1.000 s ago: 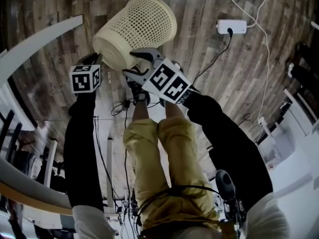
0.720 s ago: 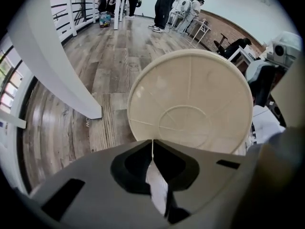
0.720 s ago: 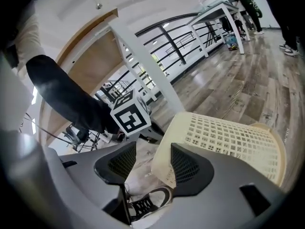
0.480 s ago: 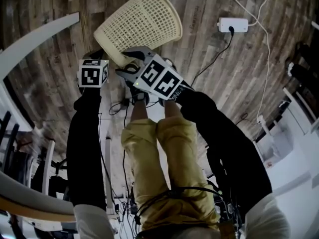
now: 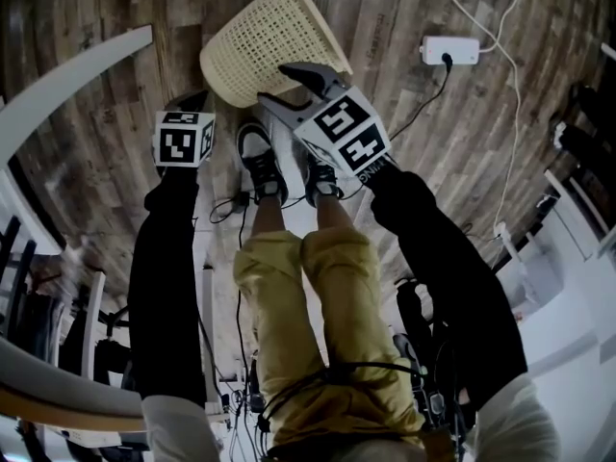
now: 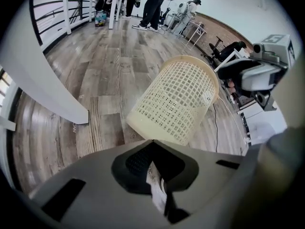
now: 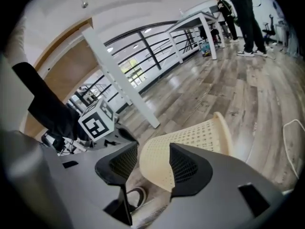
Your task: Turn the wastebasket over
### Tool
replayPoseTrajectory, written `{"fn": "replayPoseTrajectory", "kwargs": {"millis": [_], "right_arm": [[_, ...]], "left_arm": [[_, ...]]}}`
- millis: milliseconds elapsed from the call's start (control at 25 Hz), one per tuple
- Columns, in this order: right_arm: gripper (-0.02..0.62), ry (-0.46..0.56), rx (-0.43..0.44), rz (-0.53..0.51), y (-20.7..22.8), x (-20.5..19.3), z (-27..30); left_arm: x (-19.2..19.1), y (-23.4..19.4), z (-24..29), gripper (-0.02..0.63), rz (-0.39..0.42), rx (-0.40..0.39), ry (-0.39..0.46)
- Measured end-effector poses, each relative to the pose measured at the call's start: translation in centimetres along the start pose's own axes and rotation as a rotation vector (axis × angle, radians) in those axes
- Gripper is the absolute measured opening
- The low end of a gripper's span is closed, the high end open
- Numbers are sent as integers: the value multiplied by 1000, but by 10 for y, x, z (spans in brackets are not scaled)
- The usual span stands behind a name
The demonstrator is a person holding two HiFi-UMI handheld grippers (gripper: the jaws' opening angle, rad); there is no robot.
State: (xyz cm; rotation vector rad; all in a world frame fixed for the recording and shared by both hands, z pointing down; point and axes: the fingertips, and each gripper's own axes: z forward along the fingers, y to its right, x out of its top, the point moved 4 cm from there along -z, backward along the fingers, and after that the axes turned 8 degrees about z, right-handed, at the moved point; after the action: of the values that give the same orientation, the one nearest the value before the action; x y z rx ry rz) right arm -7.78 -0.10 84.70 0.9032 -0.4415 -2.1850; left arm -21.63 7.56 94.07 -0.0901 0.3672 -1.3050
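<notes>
The cream lattice wastebasket lies tilted on the wood floor, its closed base toward me and its rim up at the right. My right gripper is open and its jaws have just been closing a little. In the right gripper view the edge of the wastebasket base sits between the pads, and the left pad stands off it. My left gripper hangs left of the base, shut and holding nothing. In the left gripper view the wastebasket lies just ahead, apart from the jaws.
My two shoes stand right below the basket. A white power strip with cables lies on the floor at the right. A white slanted beam runs at the left. People stand far off by a table.
The basket has tipped further, its rim swinging up and right. My right gripper moved up and right to the basket's base. The left gripper shifted slightly right and up and stands clear of the basket.
</notes>
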Motion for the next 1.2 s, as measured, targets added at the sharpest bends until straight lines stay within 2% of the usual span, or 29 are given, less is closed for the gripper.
{"fn": "replayPoseTrajectory", "kwargs": {"millis": [120,320,400,680,800,920,1000,1200], "right_arm": [[218,40,-121,12,35,12,-16],[210,39,-272,9,81,22,-27],[142,39,-305,-25,87,28,-27],[140,76,-350,-27,95,42,-30],[140,13,-370,-16,108,29,-27],[140,-52,-331,3,115,15,-18],[100,-55,-307,-4,115,15,-16],[69,-47,-267,7,106,19,-20]], "left_arm": [[4,2,1,0,9,-2,0],[6,6,5,0,-1,3,-18],[8,8,7,0,1,0,-26],[13,16,13,0,0,-10,-25],[14,20,16,0,4,-14,-28],[14,20,17,0,-4,-12,-35],[16,20,17,0,-13,-13,-30],[16,14,17,0,-50,14,-35]]}}
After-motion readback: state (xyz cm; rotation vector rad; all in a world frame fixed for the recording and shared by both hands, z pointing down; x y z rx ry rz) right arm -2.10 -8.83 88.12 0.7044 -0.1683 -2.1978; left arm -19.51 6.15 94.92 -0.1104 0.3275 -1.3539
